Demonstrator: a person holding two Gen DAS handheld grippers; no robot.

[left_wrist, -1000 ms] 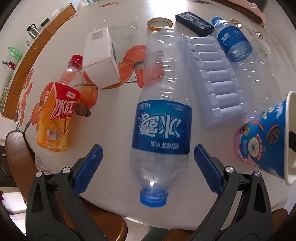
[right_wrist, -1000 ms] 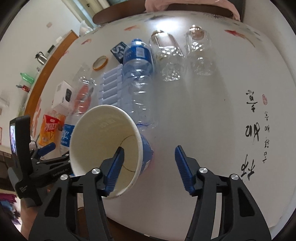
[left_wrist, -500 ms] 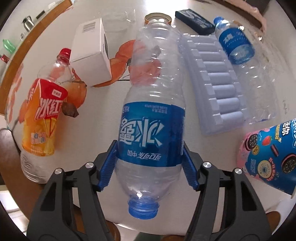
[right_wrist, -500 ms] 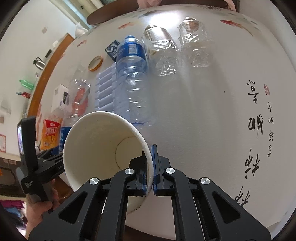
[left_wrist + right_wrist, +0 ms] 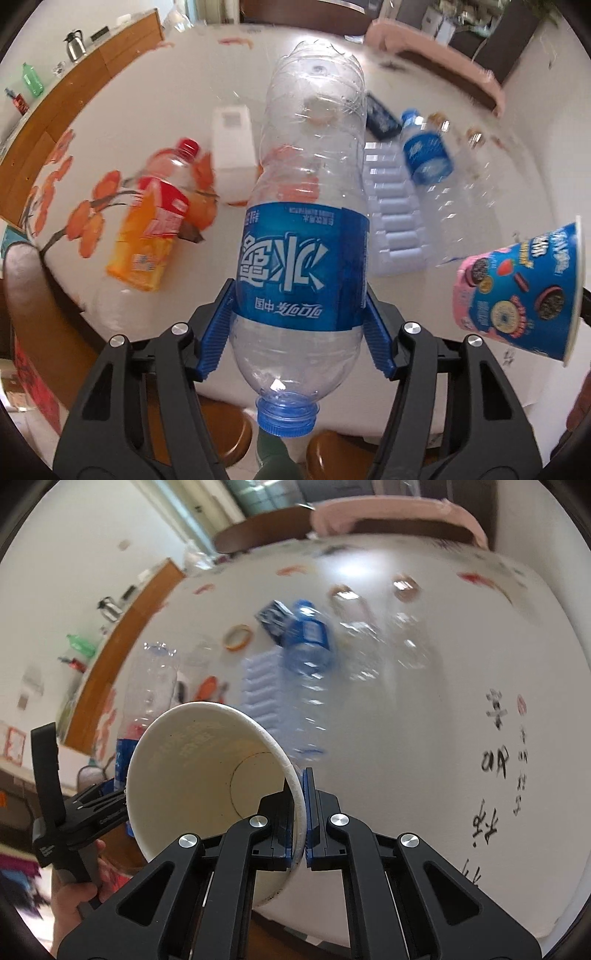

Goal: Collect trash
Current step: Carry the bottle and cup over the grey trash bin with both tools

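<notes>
My left gripper (image 5: 299, 314) is shut on a large empty clear bottle with a blue label (image 5: 303, 236), cap toward me, lifted off the white table (image 5: 122, 110). My right gripper (image 5: 301, 812) is shut on the rim of a paper cup (image 5: 199, 775), whose white inside faces the camera. From the left wrist view the same paper cup (image 5: 517, 291) hangs at the right, blue and pink with cookie pictures. In the right wrist view the left gripper (image 5: 99, 808) and the hand holding it sit at the lower left, with the bottle (image 5: 151, 698) rising behind the cup.
On the table lie an orange-labelled bottle with a red cap (image 5: 155, 221), a white box (image 5: 234, 147), a pale plastic tray (image 5: 391, 210), a smaller blue-label bottle (image 5: 428, 158), a dark blue box (image 5: 380, 114), a tape roll (image 5: 238, 637) and two clear bottles (image 5: 384, 642). A wooden sideboard (image 5: 55, 122) stands at left.
Both grippers went from open to shut, the left on the big bottle, the right on the cup's rim. Both have since risen, lifting bottle and cup off the table.
</notes>
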